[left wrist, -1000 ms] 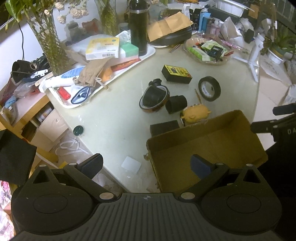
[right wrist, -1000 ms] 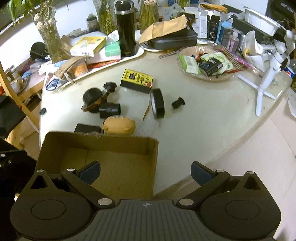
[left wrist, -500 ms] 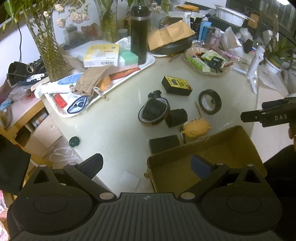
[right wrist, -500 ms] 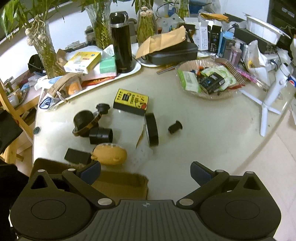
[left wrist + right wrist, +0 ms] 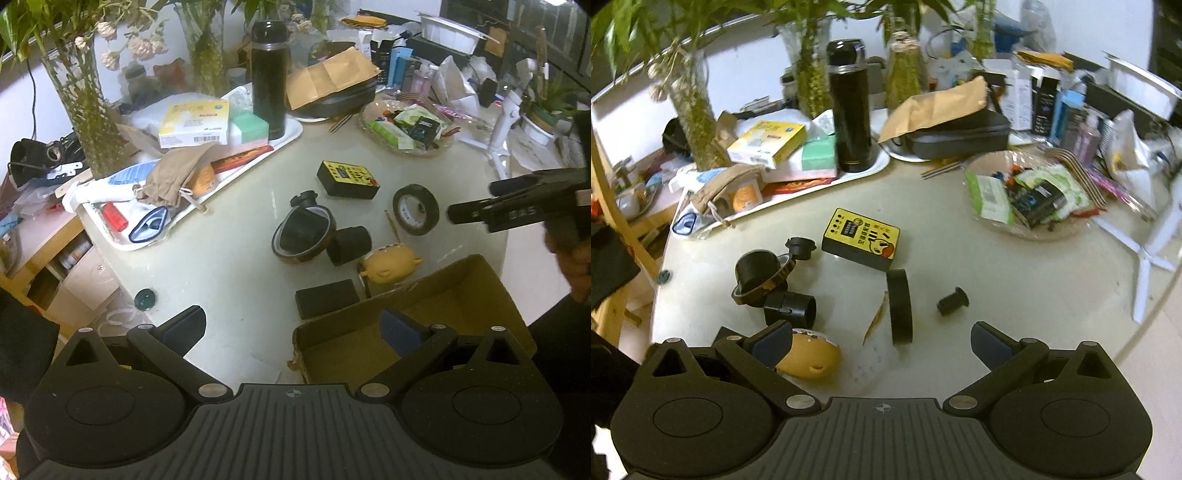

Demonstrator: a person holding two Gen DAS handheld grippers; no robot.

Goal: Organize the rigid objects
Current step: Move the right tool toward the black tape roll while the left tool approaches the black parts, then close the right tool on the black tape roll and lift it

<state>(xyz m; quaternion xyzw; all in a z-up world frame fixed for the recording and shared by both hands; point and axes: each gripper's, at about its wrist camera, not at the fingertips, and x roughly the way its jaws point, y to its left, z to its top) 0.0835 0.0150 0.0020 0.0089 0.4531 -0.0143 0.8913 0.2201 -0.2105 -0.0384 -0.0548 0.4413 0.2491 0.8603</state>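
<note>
With both the left gripper [image 5: 291, 326] and right gripper [image 5: 881, 339] open and empty, the upright tape roll [image 5: 900, 306] may roll away if nudged off-centre.

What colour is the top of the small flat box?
Yellow box top with black sides; clearest in right wrist view.

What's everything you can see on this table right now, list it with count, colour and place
cardboard box: 1, brown, near edge
tape roll: 1, black, centre
yellow-topped box: 1, black and yellow, behind the roll
yellow toy: 1, yellow, near left
small plug: 1, black, right of the roll
flask: 1, black, upright on the white tray
glass dish: 1, clear, right rear
left claw: open, over the box edge
right claw: open, above the roll
</note>
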